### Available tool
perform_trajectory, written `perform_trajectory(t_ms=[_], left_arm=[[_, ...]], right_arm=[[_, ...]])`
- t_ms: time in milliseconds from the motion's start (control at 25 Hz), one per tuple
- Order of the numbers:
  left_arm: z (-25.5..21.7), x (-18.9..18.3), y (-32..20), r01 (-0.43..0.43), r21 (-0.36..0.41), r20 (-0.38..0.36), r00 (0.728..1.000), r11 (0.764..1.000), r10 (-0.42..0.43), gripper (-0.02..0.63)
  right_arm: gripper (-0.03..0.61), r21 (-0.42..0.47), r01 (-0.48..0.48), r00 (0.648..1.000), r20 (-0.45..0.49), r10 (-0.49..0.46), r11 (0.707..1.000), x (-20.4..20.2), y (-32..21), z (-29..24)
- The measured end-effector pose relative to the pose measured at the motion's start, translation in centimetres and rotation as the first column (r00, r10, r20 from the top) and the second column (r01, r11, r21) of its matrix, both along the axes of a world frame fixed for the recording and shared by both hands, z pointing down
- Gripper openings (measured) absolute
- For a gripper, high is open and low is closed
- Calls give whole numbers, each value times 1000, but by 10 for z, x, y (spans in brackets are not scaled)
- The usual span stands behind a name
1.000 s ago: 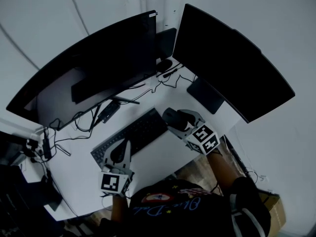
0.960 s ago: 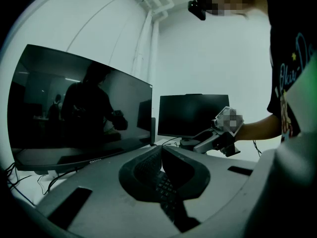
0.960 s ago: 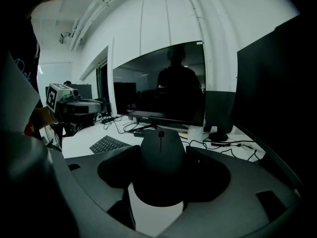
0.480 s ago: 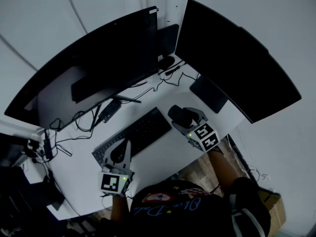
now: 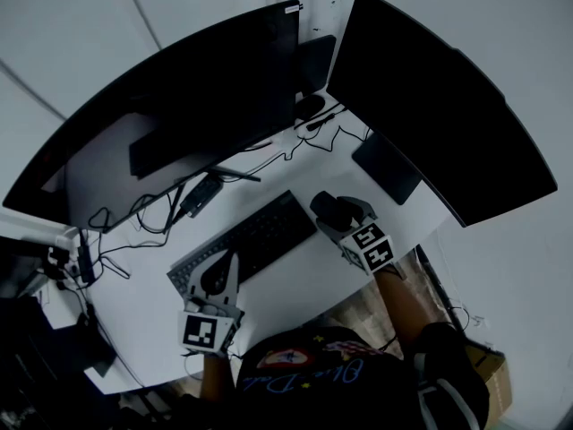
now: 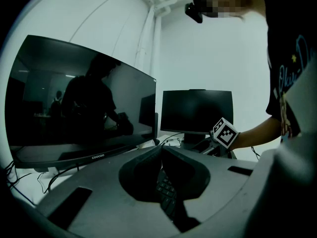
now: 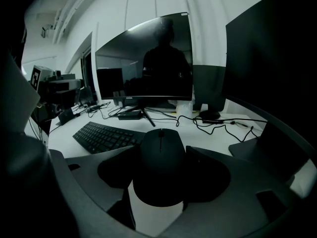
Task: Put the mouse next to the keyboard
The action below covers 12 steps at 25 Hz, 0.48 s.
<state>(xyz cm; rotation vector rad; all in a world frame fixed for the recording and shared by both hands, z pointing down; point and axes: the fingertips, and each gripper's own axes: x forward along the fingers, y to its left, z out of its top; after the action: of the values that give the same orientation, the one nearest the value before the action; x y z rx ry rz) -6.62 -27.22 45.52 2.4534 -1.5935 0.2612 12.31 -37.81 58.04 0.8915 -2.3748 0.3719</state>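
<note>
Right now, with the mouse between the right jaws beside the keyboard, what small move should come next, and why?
Probably ease the right gripper down until the mouse rests on the desk, then open the jaws. They are closed on the mouse, which is just off the right end of the keyboard; whether it touches the desk I cannot tell.

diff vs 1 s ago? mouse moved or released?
Barely anything. The right claw and the mouse in it drift slightly rightward in the head view, but the keyboard and monitors shift likewise, so mostly camera. No release: it still grips the mouse beside the keyboard's right end. The left claw stays shut over the keyboard's left end.
</note>
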Motion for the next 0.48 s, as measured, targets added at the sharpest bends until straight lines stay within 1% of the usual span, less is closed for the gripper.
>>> perform_trajectory(t_ms=[280, 480], left_arm=[[7, -8, 3, 9, -15, 8, 1000, 1000, -9, 0], [10, -10, 3, 9, -25, 9, 1000, 1000, -9, 0]], right_arm=[[285, -8, -9, 998, -64, 8, 1000, 2, -5, 25], [285, -37, -35, 996, -79, 32, 999, 5, -7, 42]])
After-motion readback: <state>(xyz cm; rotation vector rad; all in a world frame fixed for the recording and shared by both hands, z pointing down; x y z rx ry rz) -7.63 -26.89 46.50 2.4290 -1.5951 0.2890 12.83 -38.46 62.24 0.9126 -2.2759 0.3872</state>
